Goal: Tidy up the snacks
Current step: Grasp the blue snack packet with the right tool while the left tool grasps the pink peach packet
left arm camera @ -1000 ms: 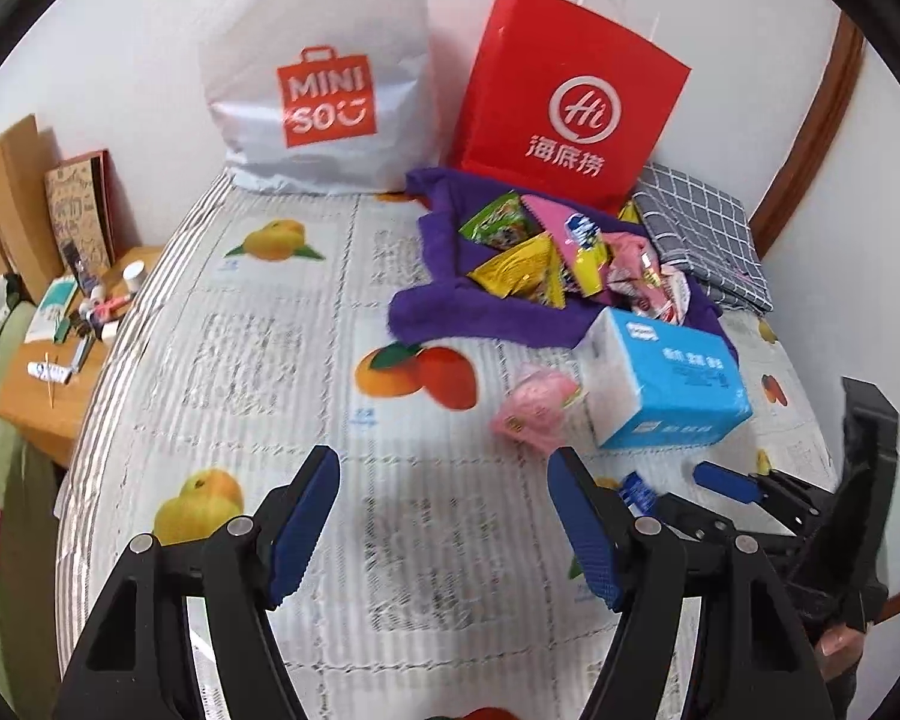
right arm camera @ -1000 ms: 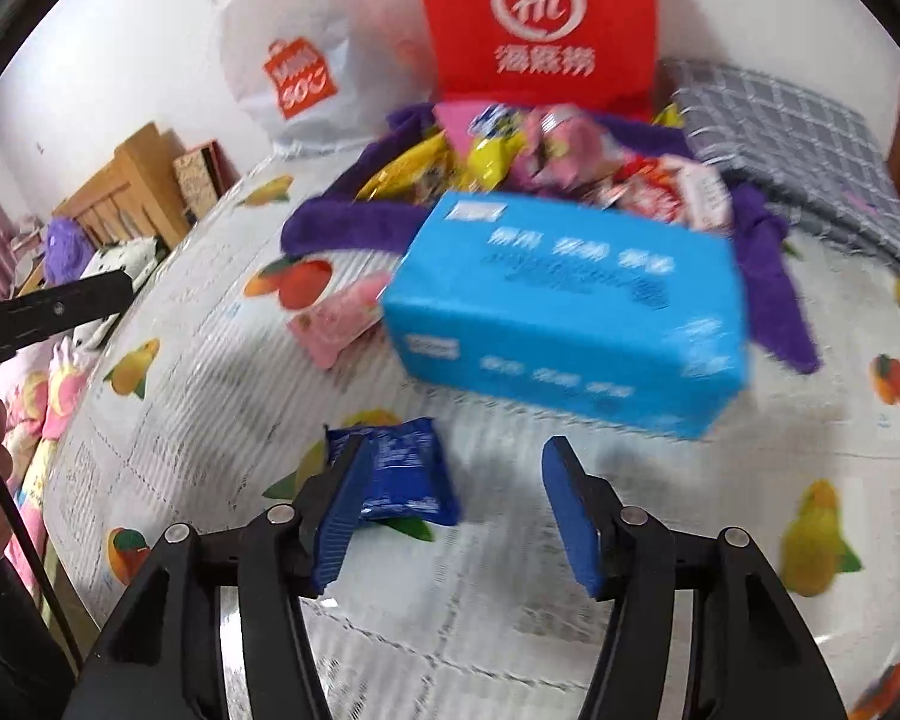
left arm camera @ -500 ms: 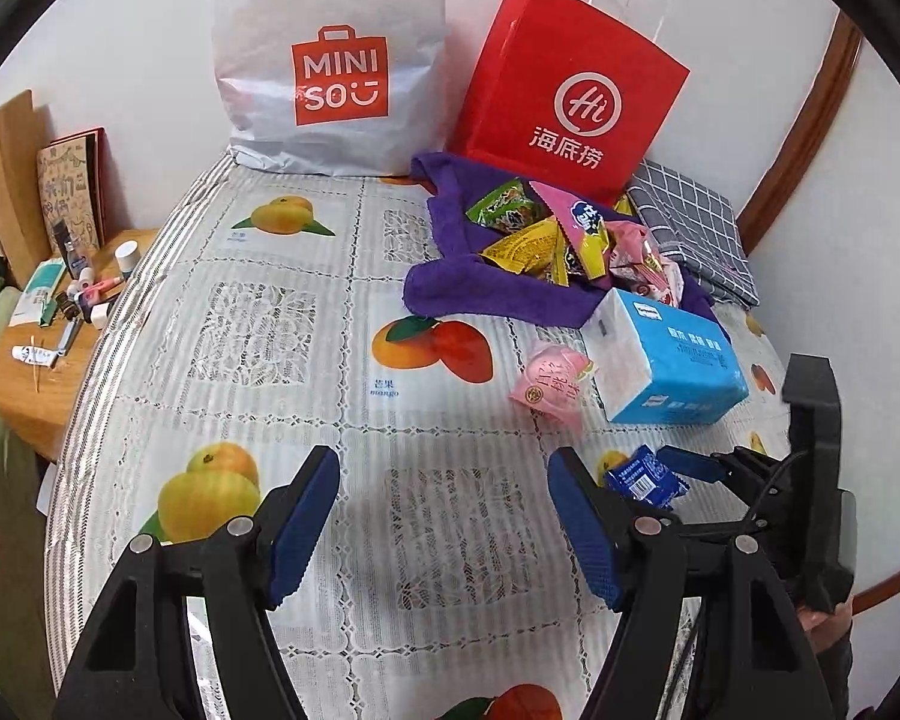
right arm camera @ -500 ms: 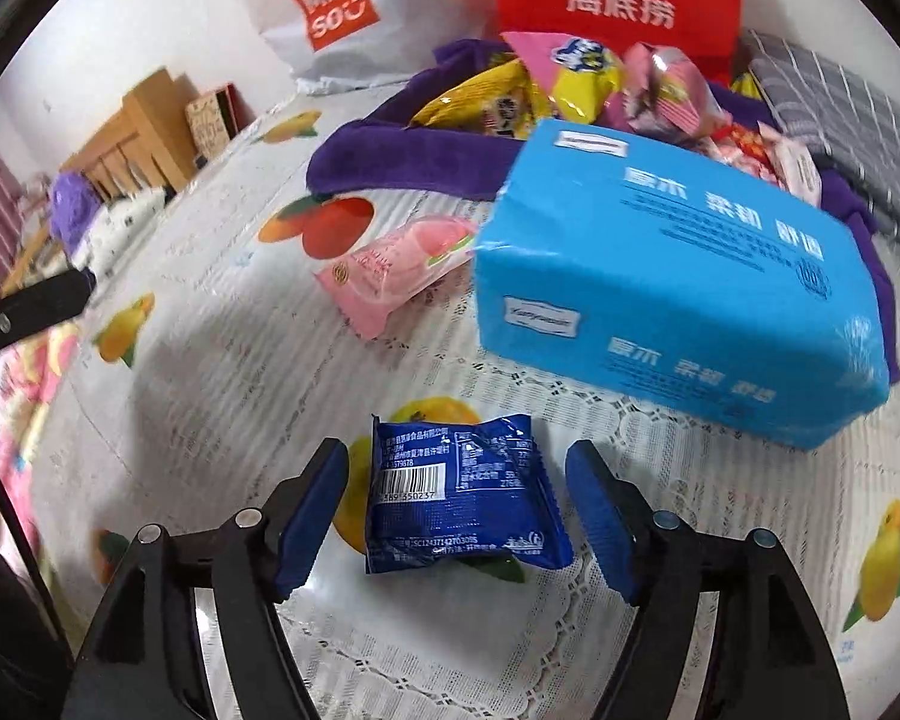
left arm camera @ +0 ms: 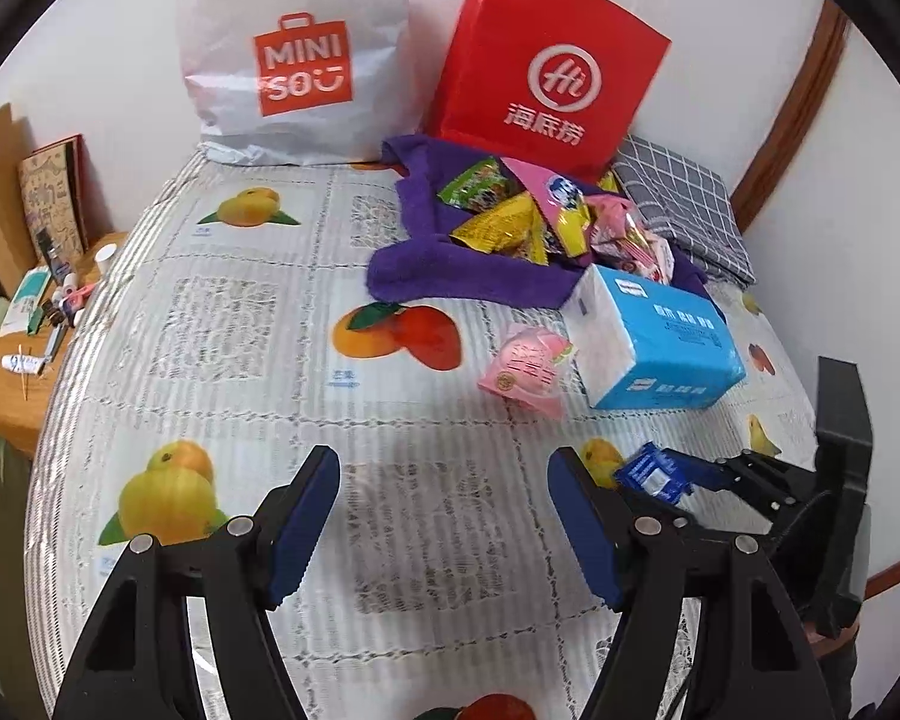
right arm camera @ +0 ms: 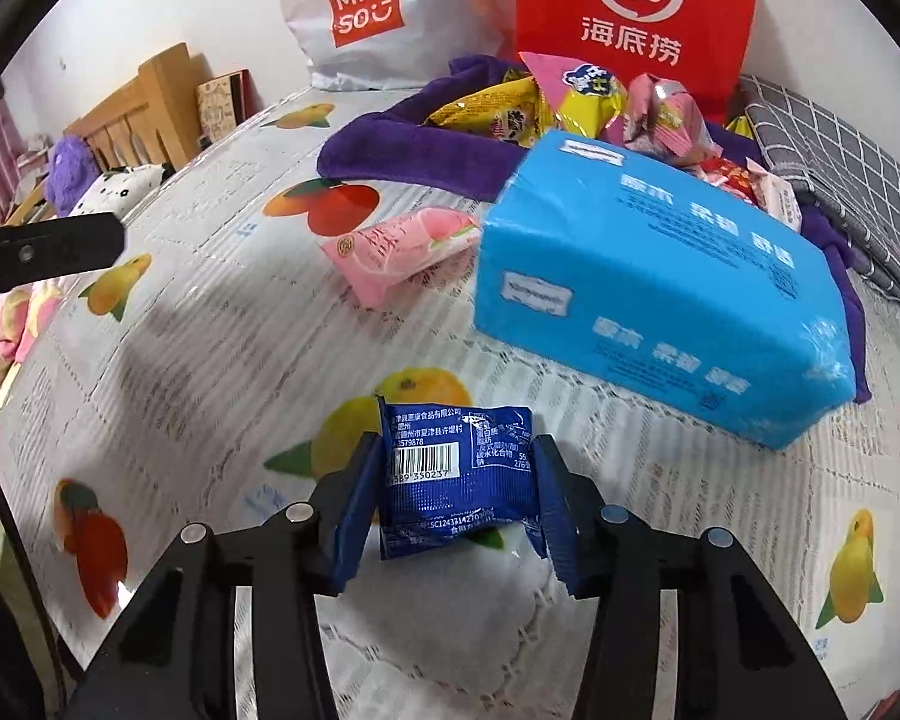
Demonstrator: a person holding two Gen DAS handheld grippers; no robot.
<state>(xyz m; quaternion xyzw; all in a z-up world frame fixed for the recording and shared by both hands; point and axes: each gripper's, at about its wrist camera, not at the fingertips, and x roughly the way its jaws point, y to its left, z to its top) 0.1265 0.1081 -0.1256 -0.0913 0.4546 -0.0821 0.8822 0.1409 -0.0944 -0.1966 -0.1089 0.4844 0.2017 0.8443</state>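
Observation:
My right gripper (right arm camera: 456,480) is shut on a small dark blue snack packet (right arm camera: 459,474), barcode side up, just above the fruit-print tablecloth (right arm camera: 210,324). The packet also shows in the left wrist view (left arm camera: 651,473), held by the right gripper (left arm camera: 687,474). My left gripper (left arm camera: 444,516) is open and empty over the cloth. A pink peach snack packet (right arm camera: 402,252) lies left of a blue tissue pack (right arm camera: 654,294). Several snacks (left arm camera: 546,222) are piled on a purple towel (left arm camera: 450,276) behind.
A white Miniso bag (left arm camera: 294,60) and a red paper bag (left arm camera: 546,72) stand against the back wall. A grey checked cloth (left arm camera: 684,204) lies at the back right. A wooden side table (left arm camera: 24,330) with small items sits beyond the left edge.
My right gripper has moved forward around the blue packet and closed on it. The left gripper stays open, with its view shifted slightly.

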